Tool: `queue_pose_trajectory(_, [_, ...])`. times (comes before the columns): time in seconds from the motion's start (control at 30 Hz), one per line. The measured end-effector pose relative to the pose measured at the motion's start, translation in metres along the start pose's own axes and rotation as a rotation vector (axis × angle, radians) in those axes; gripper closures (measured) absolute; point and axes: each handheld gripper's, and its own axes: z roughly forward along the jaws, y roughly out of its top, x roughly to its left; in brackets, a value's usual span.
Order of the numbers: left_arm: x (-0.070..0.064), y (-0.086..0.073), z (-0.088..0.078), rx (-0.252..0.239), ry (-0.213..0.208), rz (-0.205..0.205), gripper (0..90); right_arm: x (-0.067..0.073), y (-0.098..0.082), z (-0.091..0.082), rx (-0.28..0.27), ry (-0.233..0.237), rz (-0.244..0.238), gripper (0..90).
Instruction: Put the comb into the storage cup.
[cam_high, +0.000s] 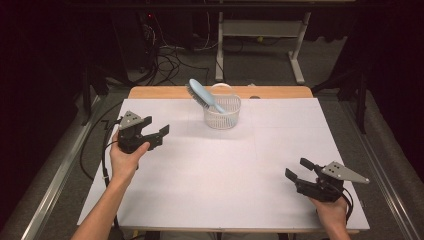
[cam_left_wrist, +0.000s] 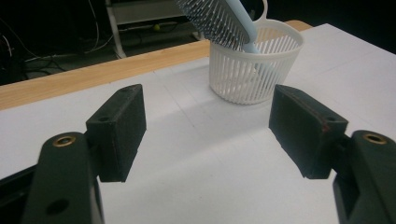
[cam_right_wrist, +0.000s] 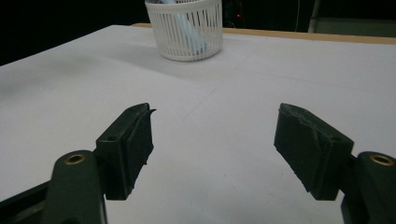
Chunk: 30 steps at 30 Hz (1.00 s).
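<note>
1. High view: the white slotted plastic basket (cam_high: 222, 112) stands near the white table's (cam_high: 225, 185) far edge, with the pale blue plastic hairbrush (cam_high: 202, 95) leaning inside it, bristle head up.
2. Left gripper view: the left gripper (cam_left_wrist: 208, 126) gapes wide and empty, and the basket (cam_left_wrist: 254, 70) sits just beyond.
3. Right gripper view: the right gripper (cam_right_wrist: 212, 140) is wide and empty, well short of the basket (cam_right_wrist: 187, 30).

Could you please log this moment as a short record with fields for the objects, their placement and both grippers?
surface: white table top with a wooden edge at the far side
basket: white slotted basket, upright, near the far edge
hairbrush: light blue hairbrush, handle down in the basket, bristled head sticking out over the rim, tilted
left gripper: open, nothing between its jaws, nearer the basket
right gripper: open, nothing between its jaws, apart from the basket
</note>
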Motion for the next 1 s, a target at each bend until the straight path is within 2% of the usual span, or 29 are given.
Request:
queue_pose_trajectory(0.37, [0.000,-0.010,-0.005,-0.001,0.003,0.001,28.2,0.000,0.000,0.000,0.001,-0.001,0.000,28.5])
queue_pose_trajectory(1.0, [0.005,-0.024,-0.018,-0.012,0.013,-0.021,28.1,-0.001,0.000,0.000,0.000,-0.003,0.001,28.4])
